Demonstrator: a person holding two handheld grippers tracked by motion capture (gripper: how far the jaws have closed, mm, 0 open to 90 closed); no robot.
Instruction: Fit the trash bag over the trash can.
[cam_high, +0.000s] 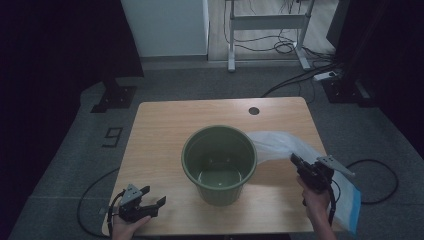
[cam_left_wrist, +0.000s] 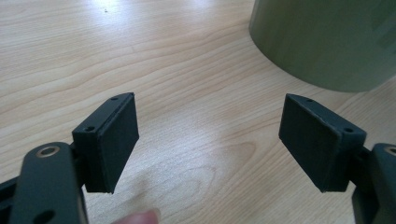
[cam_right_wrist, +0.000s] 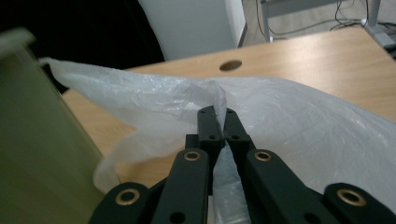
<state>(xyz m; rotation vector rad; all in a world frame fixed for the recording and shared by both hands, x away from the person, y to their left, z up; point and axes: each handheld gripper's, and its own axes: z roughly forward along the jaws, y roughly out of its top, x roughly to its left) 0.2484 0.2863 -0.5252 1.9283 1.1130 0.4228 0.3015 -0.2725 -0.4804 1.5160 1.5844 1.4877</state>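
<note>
Right of the green bucket (cam_high: 219, 164), the right claw (cam_right_wrist: 218, 113) pinches the plastic bag (cam_right_wrist: 299, 126) tight; it should spread the mouth over the rim while the left claw (cam_left_wrist: 208, 140), wide open and empty, steadies the bucket.

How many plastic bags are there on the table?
1. The white plastic bag lies right of the green bin, pinched by the right gripper. None is visible inside the bin.

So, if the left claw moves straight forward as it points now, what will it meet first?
Probably the round green plastic bin: the open left claw aims just beside its wall, over bare wooden table, so it might narrowly pass.
</note>
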